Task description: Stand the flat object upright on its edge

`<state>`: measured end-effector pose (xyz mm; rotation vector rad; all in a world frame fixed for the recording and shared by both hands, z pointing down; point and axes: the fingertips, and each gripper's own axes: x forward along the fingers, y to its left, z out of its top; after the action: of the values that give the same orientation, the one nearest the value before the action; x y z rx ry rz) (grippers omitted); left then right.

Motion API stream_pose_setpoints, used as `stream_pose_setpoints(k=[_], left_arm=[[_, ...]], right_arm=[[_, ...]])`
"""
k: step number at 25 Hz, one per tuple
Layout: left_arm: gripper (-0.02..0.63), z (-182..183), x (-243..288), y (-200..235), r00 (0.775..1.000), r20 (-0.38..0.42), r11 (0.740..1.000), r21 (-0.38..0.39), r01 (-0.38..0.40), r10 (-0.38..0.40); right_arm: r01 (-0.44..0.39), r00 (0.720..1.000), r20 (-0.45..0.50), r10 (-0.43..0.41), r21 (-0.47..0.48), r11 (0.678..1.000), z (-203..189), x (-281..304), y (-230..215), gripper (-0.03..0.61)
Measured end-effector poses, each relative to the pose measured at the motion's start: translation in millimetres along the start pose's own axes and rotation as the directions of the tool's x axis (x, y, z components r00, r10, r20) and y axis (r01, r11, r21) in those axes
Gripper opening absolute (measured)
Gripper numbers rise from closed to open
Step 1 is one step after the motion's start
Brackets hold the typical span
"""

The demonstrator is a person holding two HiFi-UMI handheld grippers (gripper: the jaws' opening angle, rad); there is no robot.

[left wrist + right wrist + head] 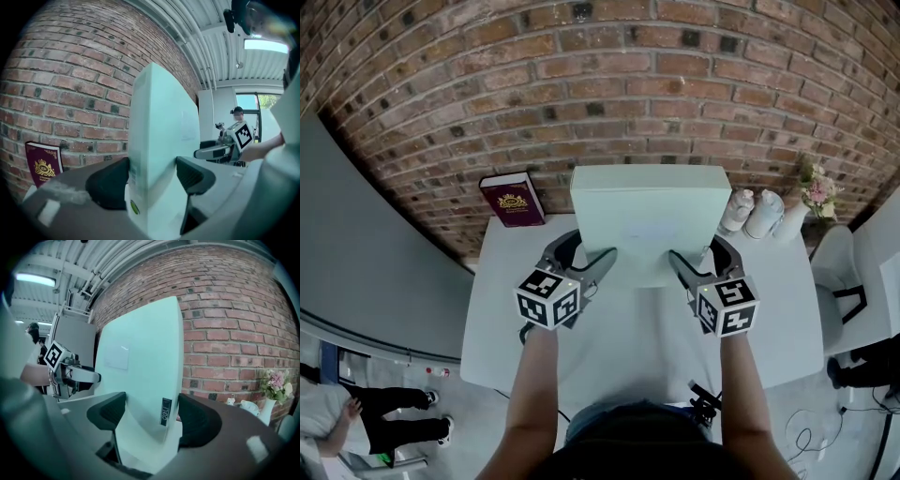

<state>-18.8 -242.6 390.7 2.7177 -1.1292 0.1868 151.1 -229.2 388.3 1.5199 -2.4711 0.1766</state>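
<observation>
A flat pale green box (647, 220) is held up over the white table (637, 328), its broad face turned toward me. My left gripper (586, 251) clamps its left end and my right gripper (698, 253) its right end. In the left gripper view the box (159, 140) rises steeply between the two dark pads (110, 183), which press on both faces. In the right gripper view the box (140, 357), with a small dark label on its edge, fills the gap between the pads (199, 420). I cannot tell whether its lower edge touches the table.
A maroon book (512, 199) leans against the brick wall (600, 84) at the table's back left. White ceramic pieces (753, 213) and a small flower vase (816, 195) stand at the back right. A white chair (839, 272) is to the right. A person (356, 412) stands on the floor far left.
</observation>
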Motion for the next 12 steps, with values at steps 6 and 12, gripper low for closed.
stream_pose_setpoints(k=[6,12], left_arm=[[0.316,-6,7,7,1.000,-0.002,1.000,0.010,-0.015,0.015],[0.316,-18,17,17,1.000,-0.023,1.000,0.016,-0.020,0.020]], right_arm=[[0.005,1.000,-0.010,-0.005,0.008,1.000,-8,11,-3,0.347],[0.017,1.000,-0.020,-0.017,0.003,1.000,-20,24,-7,0.347]])
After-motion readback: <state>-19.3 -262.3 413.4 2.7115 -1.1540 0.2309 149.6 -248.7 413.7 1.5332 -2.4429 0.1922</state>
